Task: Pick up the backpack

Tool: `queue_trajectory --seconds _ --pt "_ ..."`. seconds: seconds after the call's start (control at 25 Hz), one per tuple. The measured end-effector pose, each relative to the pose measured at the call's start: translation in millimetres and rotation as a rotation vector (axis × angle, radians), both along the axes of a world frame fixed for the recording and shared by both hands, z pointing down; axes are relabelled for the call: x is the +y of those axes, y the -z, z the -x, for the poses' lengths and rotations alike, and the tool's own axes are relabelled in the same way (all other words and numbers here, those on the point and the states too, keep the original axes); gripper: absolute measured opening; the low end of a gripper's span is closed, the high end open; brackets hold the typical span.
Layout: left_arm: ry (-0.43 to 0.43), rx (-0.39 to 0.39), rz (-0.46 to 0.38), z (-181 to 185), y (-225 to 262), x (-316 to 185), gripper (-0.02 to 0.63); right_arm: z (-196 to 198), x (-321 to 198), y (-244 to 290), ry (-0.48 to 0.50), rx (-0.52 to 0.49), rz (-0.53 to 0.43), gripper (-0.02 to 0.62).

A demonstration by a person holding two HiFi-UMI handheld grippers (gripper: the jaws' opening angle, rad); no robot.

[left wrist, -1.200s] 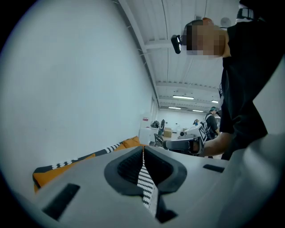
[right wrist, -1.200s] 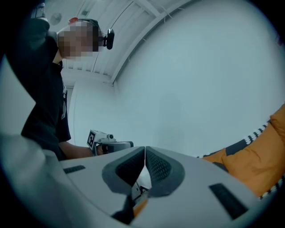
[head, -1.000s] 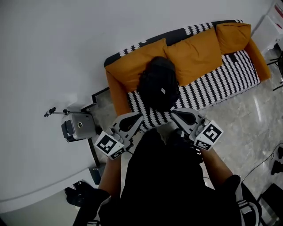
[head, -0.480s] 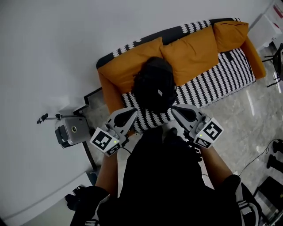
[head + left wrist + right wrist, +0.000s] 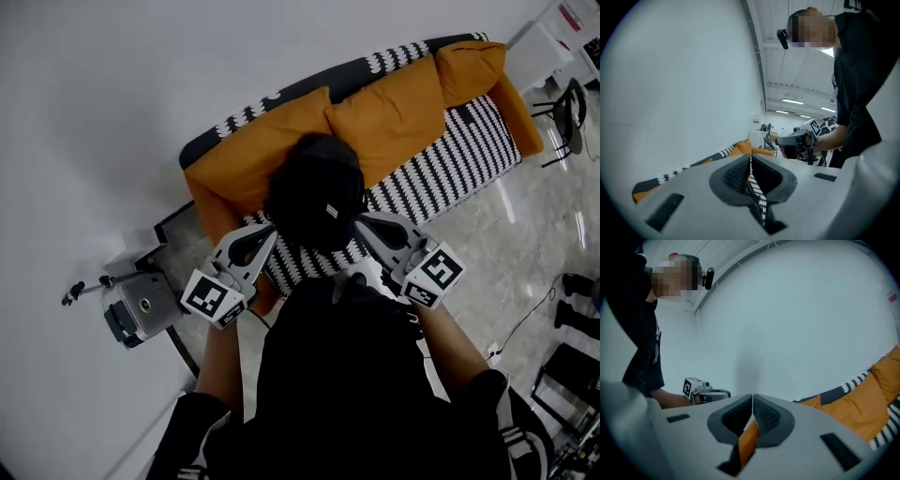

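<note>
A black backpack (image 5: pixel 314 192) stands on the striped seat of the sofa (image 5: pixel 450 155), leaning on an orange back cushion (image 5: pixel 394 117). In the head view my left gripper (image 5: pixel 267 232) is just left of the backpack's lower edge and my right gripper (image 5: pixel 362 223) just right of it, both close to it. Each is shut with nothing between the jaws. The left gripper view shows its shut jaws, a strip of striped seat in the slit and the right gripper (image 5: pixel 797 140) opposite. The right gripper view shows orange cushion (image 5: pixel 876 399) and the left gripper (image 5: pixel 701 391). The backpack is in neither gripper view.
A grey device on a small tripod (image 5: pixel 131 314) stands on the floor left of the sofa. A white wall runs behind the sofa. A black chair (image 5: pixel 567 108) is at the far right, and cables and dark gear (image 5: pixel 572 291) lie on the marble floor at the right.
Both grippers have moved forward towards the sofa, so the backpack now sits right between their tips. The jaws stayed shut.
</note>
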State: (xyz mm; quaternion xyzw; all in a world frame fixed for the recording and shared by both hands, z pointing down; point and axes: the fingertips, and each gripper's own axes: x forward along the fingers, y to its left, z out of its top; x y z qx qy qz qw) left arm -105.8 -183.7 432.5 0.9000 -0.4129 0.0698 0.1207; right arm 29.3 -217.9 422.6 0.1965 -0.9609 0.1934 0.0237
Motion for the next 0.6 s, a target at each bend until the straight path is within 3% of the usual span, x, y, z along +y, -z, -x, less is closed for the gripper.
queue_trajectory --seconds 0.2,0.6 --pt "-0.005 0.035 0.030 21.5 -24.3 -19.0 0.026 11.2 -19.1 -10.6 -0.051 0.053 0.002 0.029" --pt "0.008 0.023 0.014 39.1 -57.0 -49.6 0.026 14.8 -55.6 -31.0 -0.088 0.136 -0.059 0.029"
